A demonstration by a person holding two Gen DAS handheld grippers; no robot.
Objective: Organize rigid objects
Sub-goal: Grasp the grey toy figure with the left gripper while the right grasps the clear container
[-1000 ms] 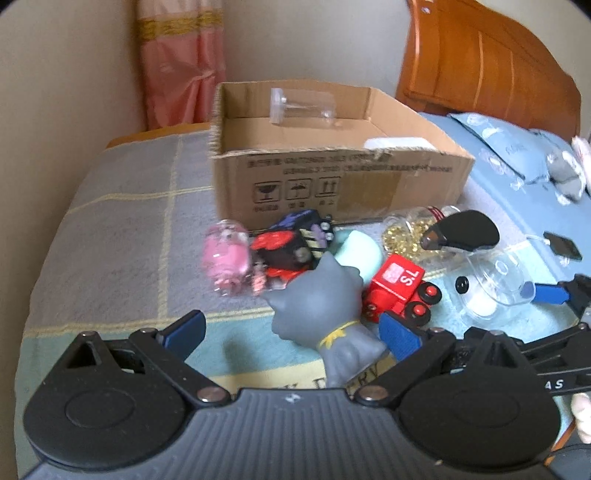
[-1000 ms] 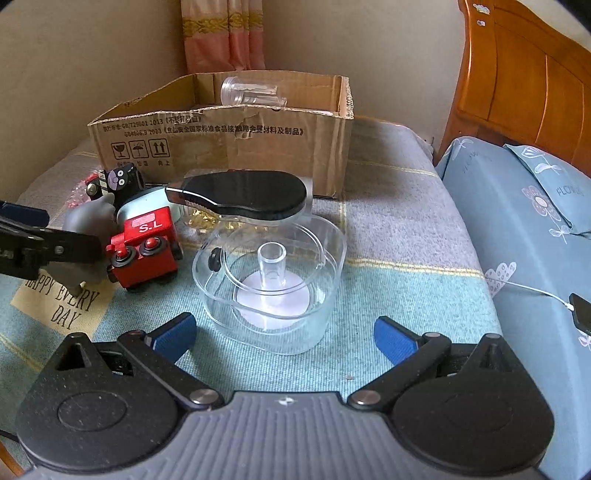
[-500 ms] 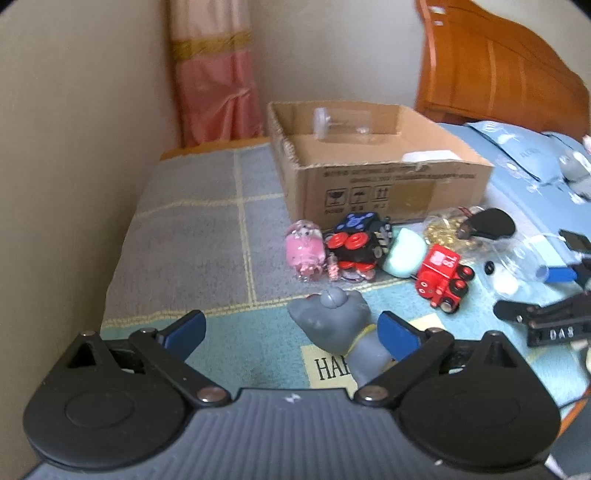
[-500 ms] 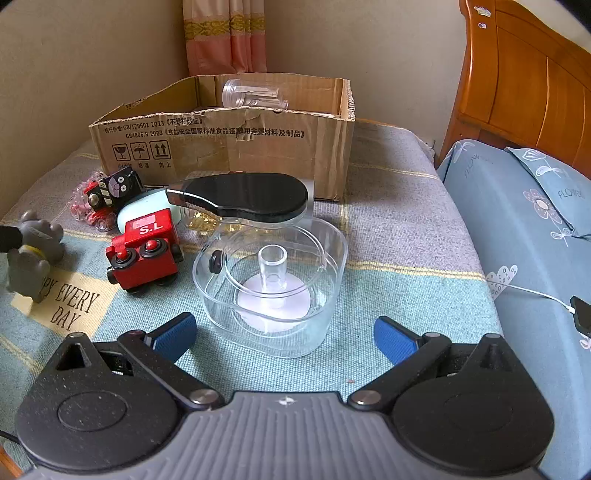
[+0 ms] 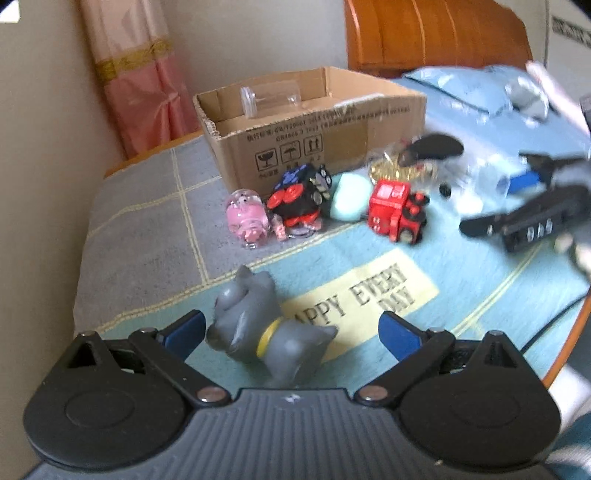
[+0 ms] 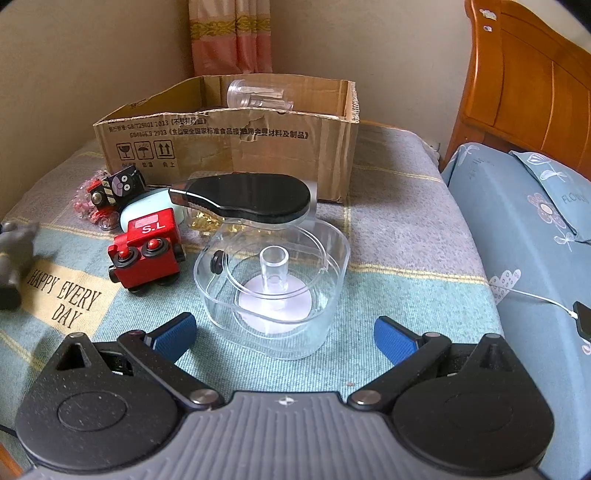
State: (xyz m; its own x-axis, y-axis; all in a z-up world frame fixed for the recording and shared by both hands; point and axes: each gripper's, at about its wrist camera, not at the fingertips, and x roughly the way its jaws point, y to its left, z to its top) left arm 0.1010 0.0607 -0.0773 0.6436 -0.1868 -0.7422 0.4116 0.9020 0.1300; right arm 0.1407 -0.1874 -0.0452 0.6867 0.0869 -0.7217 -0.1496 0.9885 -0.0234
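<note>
From where I stand, it is a small bedroom corner: a pink curtain (image 6: 231,35) against a cream wall, a wooden headboard (image 6: 524,70) to the right, and a low surface spread with a grey and teal checked cloth (image 6: 399,206) that carries the words "HAPPY EVERY DAY".

At the back of the cloth sits an open cardboard box (image 6: 236,147), with a clear plastic piece (image 6: 258,96) resting inside against the far wall. The loose toys lie in front of it.

The right gripper (image 6: 285,334) is spread wide and holds nothing. A clear plastic bowl (image 6: 273,280) with a central post stands straight ahead of it, just beyond the pads, its black lid (image 6: 243,197) tipped up behind. To the bowl's left sits a red toy train (image 6: 146,251), then a black and red toy (image 6: 114,188).

The left gripper (image 5: 291,328) is also wide open. The grey toy figure (image 5: 258,332) lies tipped over between its fingers, nearer the left pad, its long axis running roughly across the gap; I cannot tell whether that pad touches it. This hand is plainly the nearer one to it. I would judge the box lies ahead and somewhat right of it, past a pink pig toy (image 5: 247,218).
</note>
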